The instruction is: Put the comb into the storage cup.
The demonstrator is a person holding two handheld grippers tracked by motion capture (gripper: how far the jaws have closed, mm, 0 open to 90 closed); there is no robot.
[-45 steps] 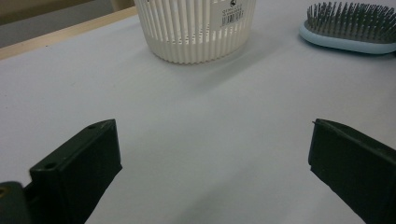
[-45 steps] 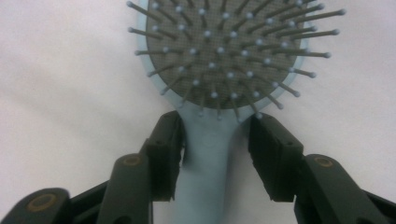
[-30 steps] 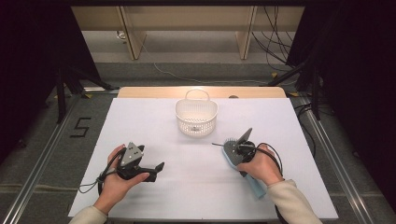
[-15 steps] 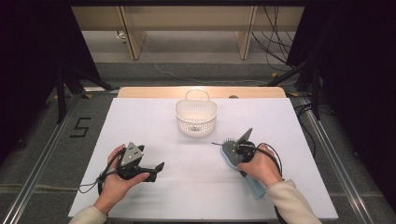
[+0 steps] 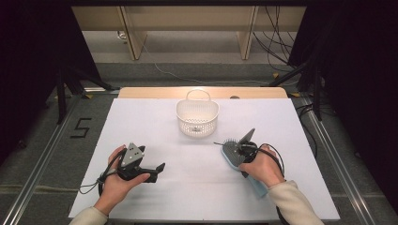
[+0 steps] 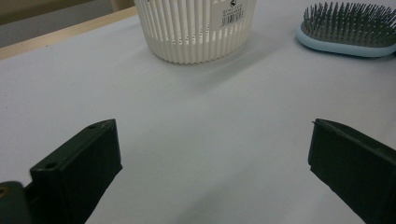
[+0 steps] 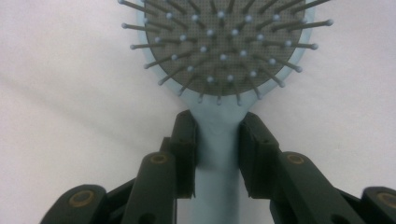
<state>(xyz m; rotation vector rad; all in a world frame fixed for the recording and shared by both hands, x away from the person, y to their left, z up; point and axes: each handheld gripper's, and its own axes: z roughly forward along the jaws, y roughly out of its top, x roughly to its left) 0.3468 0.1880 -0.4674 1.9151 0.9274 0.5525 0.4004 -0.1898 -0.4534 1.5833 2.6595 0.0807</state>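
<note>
The right gripper has just been closing, its jaws now pinching the neck of the blue hairbrush at lower right of centre on the bench (bristles up). At lower left, the left gripper rests with jaws spread, below the white basket.

Only the basket interrupts open table.
</note>
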